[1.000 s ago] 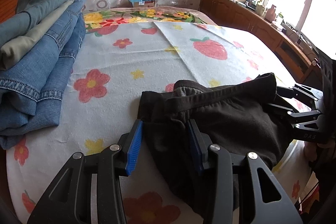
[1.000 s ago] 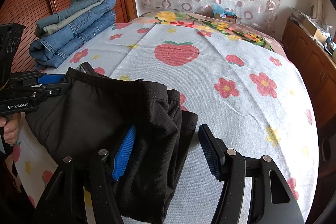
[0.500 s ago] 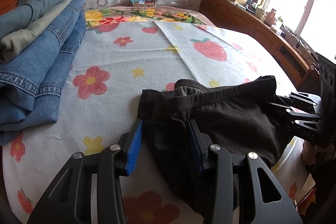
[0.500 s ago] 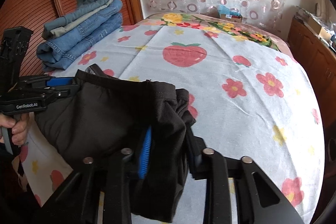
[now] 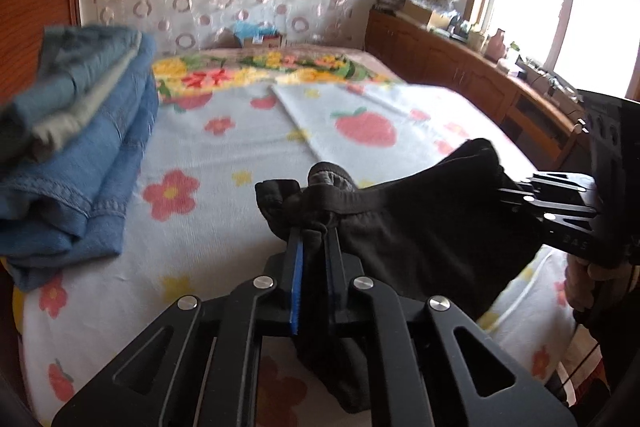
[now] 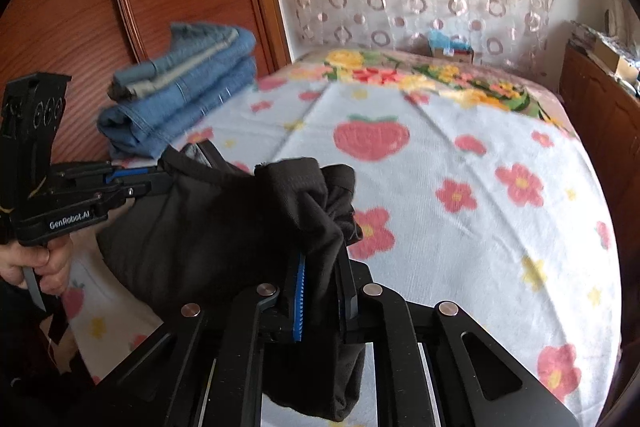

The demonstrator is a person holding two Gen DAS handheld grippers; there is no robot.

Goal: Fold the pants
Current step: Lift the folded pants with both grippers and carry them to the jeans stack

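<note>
Black pants (image 5: 420,227) hang stretched between my two grippers above the flowered bedspread (image 5: 240,147). My left gripper (image 5: 314,235) is shut on the bunched left corner of the waistband, blue pads pressed into the cloth. In the right wrist view the pants (image 6: 224,227) drape from my right gripper (image 6: 322,259), whose jaws are closing with the right corner of the cloth pinched between the pads. Each view shows the other gripper at the far end of the cloth: the right one (image 5: 560,211) and the left one (image 6: 152,179).
A pile of folded blue jeans (image 5: 80,155) lies on the bed's left side by the wooden headboard (image 6: 80,7). A low wooden cabinet (image 5: 460,67) with clutter runs under the window on the right. A person's hand (image 6: 36,263) holds the left gripper's handle.
Both grippers have closed onto the corners of the waistband. The left one rose and lifted its end of the pants off the bed, and the cloth now bunches at both pads.
</note>
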